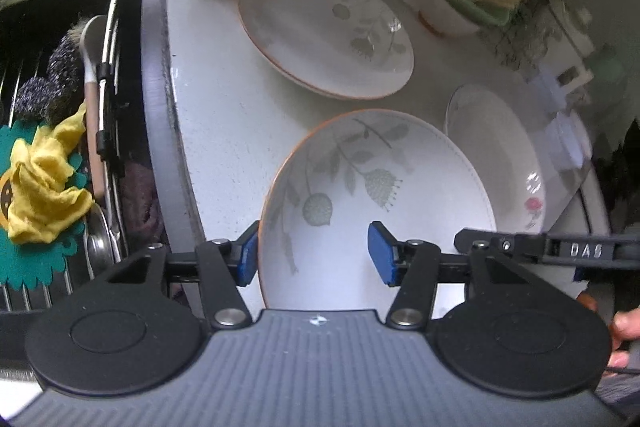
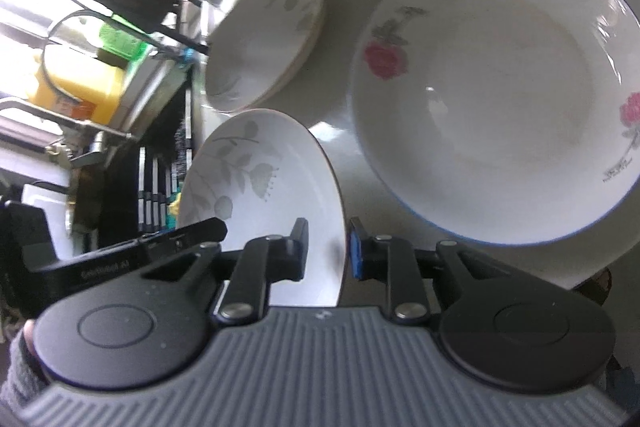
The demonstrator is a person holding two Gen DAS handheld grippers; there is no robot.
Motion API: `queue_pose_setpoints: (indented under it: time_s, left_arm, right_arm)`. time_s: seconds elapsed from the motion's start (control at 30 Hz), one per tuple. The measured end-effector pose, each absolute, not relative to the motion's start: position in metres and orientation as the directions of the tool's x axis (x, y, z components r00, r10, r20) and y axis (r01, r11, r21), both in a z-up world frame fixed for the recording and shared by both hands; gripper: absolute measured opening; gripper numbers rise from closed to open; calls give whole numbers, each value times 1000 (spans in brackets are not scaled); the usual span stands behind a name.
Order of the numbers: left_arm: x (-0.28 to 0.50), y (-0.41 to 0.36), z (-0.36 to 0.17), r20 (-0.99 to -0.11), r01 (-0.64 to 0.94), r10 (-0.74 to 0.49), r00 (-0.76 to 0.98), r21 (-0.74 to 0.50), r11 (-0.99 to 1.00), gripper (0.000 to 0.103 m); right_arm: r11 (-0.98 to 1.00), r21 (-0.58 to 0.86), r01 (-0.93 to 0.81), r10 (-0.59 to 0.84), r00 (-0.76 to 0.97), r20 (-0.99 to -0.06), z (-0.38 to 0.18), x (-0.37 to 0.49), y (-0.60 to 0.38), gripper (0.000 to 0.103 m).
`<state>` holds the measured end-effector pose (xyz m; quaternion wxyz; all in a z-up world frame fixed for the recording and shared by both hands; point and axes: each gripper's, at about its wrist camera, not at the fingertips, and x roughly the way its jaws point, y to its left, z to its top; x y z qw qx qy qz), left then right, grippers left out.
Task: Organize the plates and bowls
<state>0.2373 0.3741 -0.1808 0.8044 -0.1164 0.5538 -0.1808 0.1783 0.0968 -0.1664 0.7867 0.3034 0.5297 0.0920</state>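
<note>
Right tongs (image 2: 326, 251) clamp the leaf-patterned plate's (image 2: 264, 179) rim; left tongs (image 1: 312, 253) straddle it, apart.

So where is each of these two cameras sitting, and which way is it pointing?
Left wrist: behind the left tongs, looking down at the leaf-pattern plate; fingers show at right.
Right wrist: behind the right tongs, clamped on that plate's rim; a sleeve shows.
Shared: that plate, the rose plate and the plate stack.

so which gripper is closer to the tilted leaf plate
Right. The right gripper is shut on the rim of the leaf plate, holding it tilted. The left gripper hangs open just over its face, not gripping.
</note>
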Motion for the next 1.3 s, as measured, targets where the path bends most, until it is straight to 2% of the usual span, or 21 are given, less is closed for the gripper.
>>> queue_pose_setpoints:
  time_s: [0.5, 0.73, 1.0, 1.3]
  left_arm:
    - [263, 325, -127, -821, 162, -474, 318, -446, 880, 60]
    - [267, 272, -113, -830, 216, -423, 362, -367, 905, 60]
    - [275, 236, -121, -837, 222, -444, 319, -390, 894, 60]
    - [289, 205, -134, -872, 215, -403, 278, -352, 911, 60]
  right_arm:
    - [751, 640, 163, 498, 497, -711, -122, 177, 41, 24]
    - [756, 638, 149, 491, 515, -703, -116, 183, 5, 24]
    - [754, 637, 159, 495, 500, -711, -130, 183, -33, 24]
    - [742, 650, 162, 511, 492, -705, -150, 188, -60, 24]
